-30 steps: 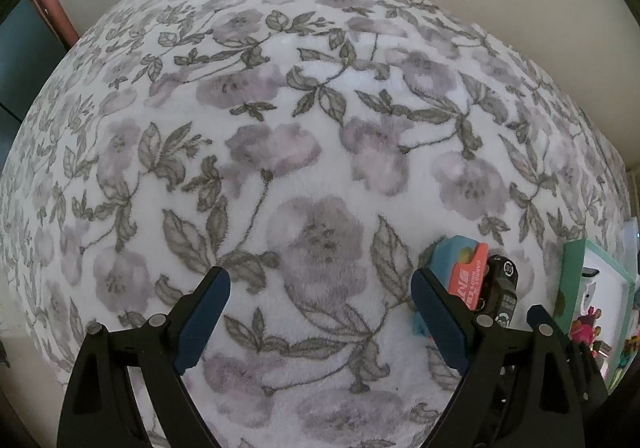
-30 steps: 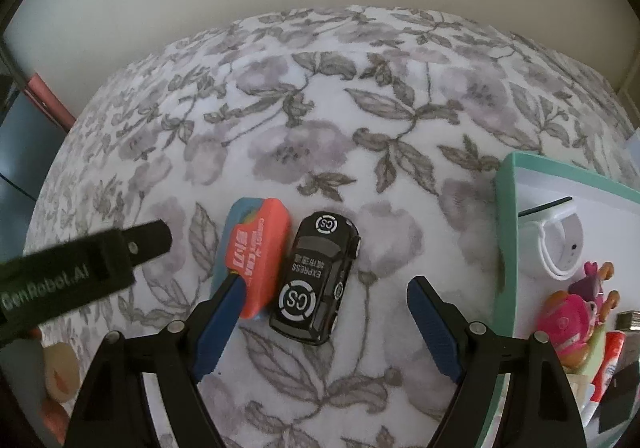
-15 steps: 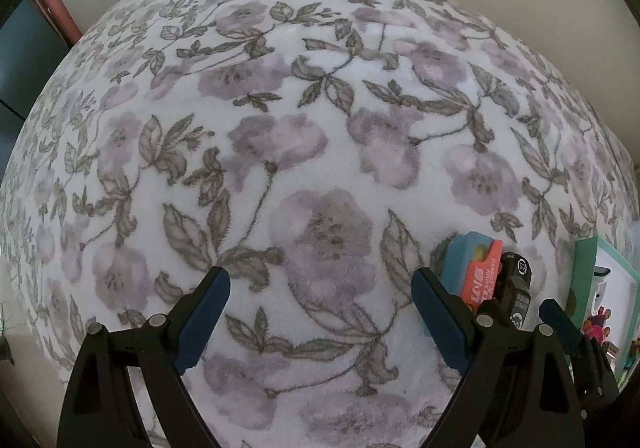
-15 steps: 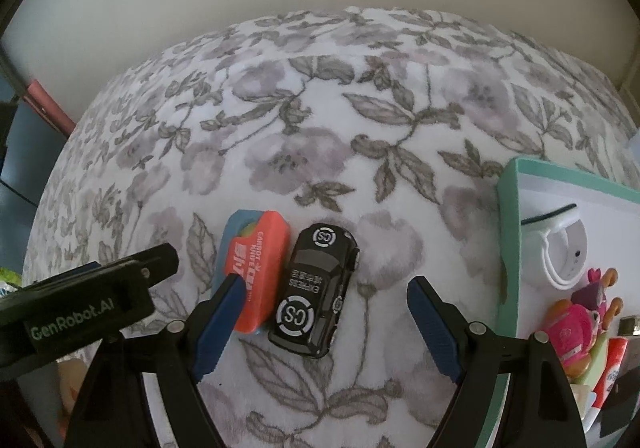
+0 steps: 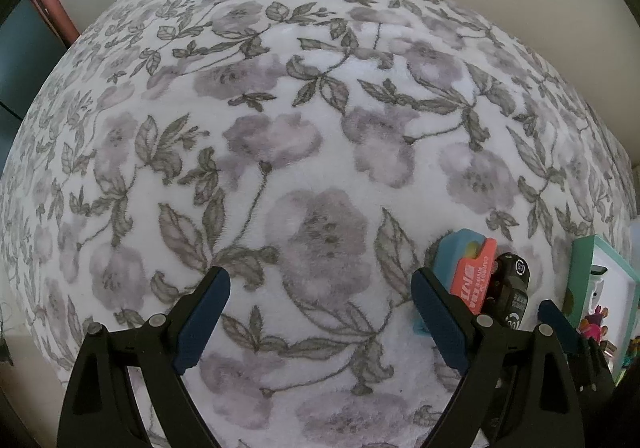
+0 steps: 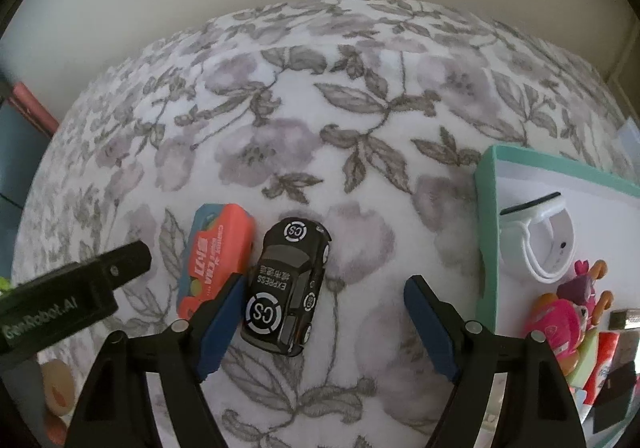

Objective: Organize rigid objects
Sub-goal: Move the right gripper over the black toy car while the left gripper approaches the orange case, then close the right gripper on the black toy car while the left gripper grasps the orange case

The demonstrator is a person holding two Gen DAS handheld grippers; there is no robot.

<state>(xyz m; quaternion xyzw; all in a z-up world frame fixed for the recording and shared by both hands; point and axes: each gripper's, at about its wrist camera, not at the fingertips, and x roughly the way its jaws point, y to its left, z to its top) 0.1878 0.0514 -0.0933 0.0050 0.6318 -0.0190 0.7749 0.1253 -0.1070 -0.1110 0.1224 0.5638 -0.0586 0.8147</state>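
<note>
Surface under items: soft fleece-like blanket [image 6: 360, 96], matt, short fuzzy nap, printed grey-mauve flowers and leaves.
Toy car [image 6: 286, 284]: hard, glossy black shell, looks plastic or painted metal; cannot tell which. White printed markings.
Orange-and-blue box [image 6: 216, 256]: smooth, slight sheen, printed faces, card or plastic.
Teal box [image 6: 486, 232]: matt rim, looks like card; white lining inside.
White band [image 6: 548, 244] in it: smooth, satin, rubbery look.
Right gripper [image 6: 322, 322]: fingers [image 6: 218, 324] carry dark blue matt pads; arms black matt plastic, bright metal screws.
</note>
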